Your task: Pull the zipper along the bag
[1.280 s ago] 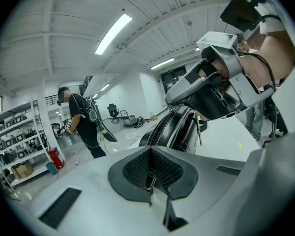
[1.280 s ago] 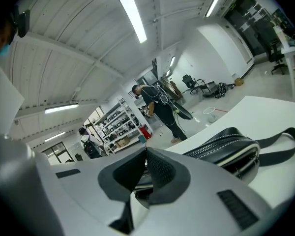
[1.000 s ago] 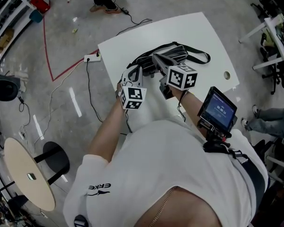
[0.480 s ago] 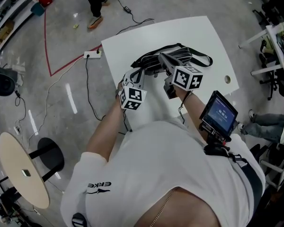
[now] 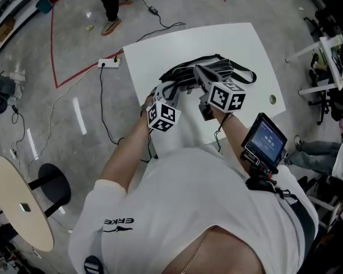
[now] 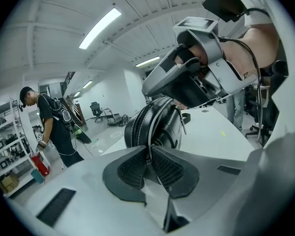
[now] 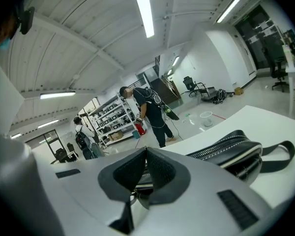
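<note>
A black bag point(image 5: 208, 70) with a silver zipper and a strap lies on the white table point(image 5: 246, 44). My left gripper point(image 5: 169, 90) is at the bag's near left end. In the left gripper view its jaws point(image 6: 148, 157) are shut on a thin edge of the bag point(image 6: 155, 124), which stands right in front. My right gripper point(image 5: 199, 75) sits over the bag's middle; in the right gripper view its jaws point(image 7: 144, 173) are shut, with a small metal piece, seemingly the zipper pull, showing between and below them. The bag point(image 7: 231, 150) stretches off to the right.
A screen device point(image 5: 264, 139) is strapped on the person's right forearm. The table has a small round hole point(image 5: 272, 99) near its right edge. On the floor lie a power strip point(image 5: 109, 63) and cables; another person point(image 5: 110, 1) stands beyond. Chairs crowd the right side.
Both grippers stay at the bag with jaws shut. The left gripper has shifted slightly right and forward; the right one has barely moved.
</note>
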The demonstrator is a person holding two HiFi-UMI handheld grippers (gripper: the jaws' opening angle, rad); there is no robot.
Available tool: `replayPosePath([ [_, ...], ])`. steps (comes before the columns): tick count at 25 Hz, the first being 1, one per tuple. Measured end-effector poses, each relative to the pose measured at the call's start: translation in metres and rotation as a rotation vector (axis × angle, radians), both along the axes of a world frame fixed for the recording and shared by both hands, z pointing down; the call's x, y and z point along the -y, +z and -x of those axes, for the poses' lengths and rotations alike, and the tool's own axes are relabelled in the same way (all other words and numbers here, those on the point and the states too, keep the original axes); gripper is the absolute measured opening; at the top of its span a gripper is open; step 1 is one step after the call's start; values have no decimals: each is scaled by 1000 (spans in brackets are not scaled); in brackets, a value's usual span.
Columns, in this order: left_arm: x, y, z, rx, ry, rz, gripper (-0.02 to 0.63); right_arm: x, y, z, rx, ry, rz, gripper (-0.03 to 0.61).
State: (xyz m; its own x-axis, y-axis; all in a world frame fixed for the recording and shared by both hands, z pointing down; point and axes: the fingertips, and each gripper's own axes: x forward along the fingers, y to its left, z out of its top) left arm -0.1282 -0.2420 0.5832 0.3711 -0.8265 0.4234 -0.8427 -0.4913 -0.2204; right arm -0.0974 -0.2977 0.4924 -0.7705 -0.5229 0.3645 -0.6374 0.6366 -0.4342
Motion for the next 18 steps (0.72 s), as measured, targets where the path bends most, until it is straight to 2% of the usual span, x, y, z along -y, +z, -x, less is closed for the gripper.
replayPosePath([
  [7, 3, 8, 14, -6, 12, -8, 14, -8, 12, 34, -61, -35, -26, 12],
  [18, 4, 5, 8, -25, 44, -22, 14, -18, 24, 54, -137, -98, -23, 12],
])
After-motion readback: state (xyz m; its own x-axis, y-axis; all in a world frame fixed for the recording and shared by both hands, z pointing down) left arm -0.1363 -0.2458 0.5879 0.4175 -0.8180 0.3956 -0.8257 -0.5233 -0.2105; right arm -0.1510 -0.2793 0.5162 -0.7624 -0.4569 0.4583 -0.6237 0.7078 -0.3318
